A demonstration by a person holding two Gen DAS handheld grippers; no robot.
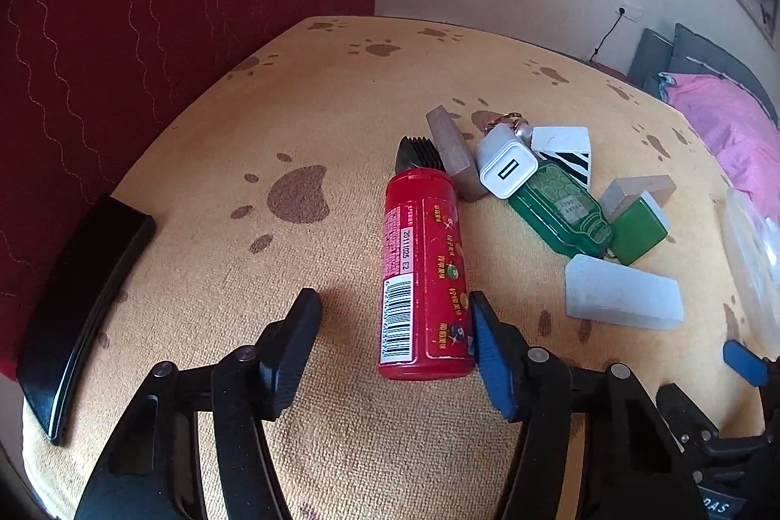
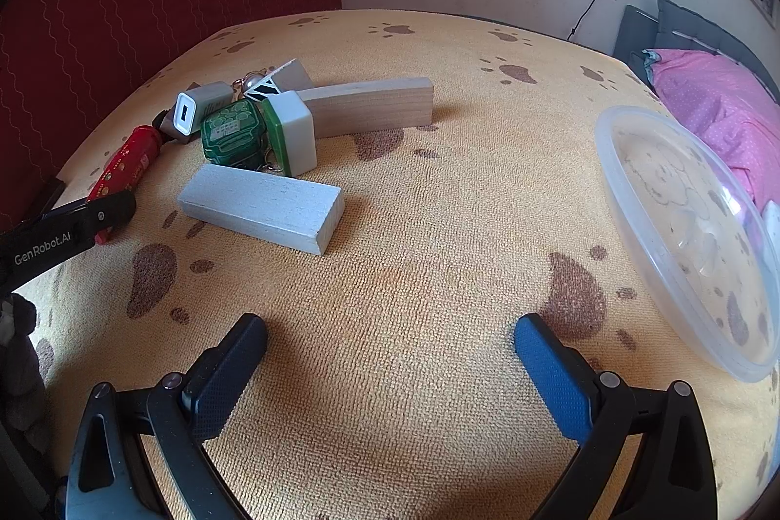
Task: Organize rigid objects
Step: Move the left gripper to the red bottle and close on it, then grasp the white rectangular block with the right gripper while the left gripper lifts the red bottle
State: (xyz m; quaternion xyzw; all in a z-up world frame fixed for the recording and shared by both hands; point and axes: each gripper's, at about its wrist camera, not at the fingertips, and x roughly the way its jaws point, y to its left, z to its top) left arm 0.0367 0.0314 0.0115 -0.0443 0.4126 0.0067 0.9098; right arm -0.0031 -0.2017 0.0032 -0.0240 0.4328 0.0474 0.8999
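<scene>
Surface: a desk (image 2: 414,325) covered in an orange-yellow woven cloth printed with brown paw marks.
Left gripper (image 1: 392,320): its jaws stand part-way apart around the near end of a red plastic cylindrical bottle with a barcode label (image 1: 426,276). The blue pad (image 1: 492,354) lies against the bottle's right side; the black pad (image 1: 297,349) is clear of its left side, so the bottle is not clamped.
Red bottle: lies on its side on the cloth, cap end pointing far, toward a small black ridged piece (image 1: 417,153).
Pile, right of the bottle: a white square USB charger (image 1: 507,169), a green bottle-shaped tin keyring (image 1: 560,208), a green-and-white mahjong-style tile (image 1: 638,227), a black-and-white striped cube (image 1: 568,149) and a brown wooden wedge (image 1: 451,152), all crowded together and touching.
Pale grey painted wooden block (image 2: 263,208): lies flat, just near of the pile.
Only the left view shows: a glossy black curved bar (image 1: 78,315) at the desk's left edge.
Only the right view shows in full: a long pale natural wooden block (image 2: 370,105) behind the pile, and a clear plastic round bowl (image 2: 682,227) at the far right, well apart from the pile.
Right gripper (image 2: 390,354): jaws wide apart, holding nothing, over bare cloth.
</scene>
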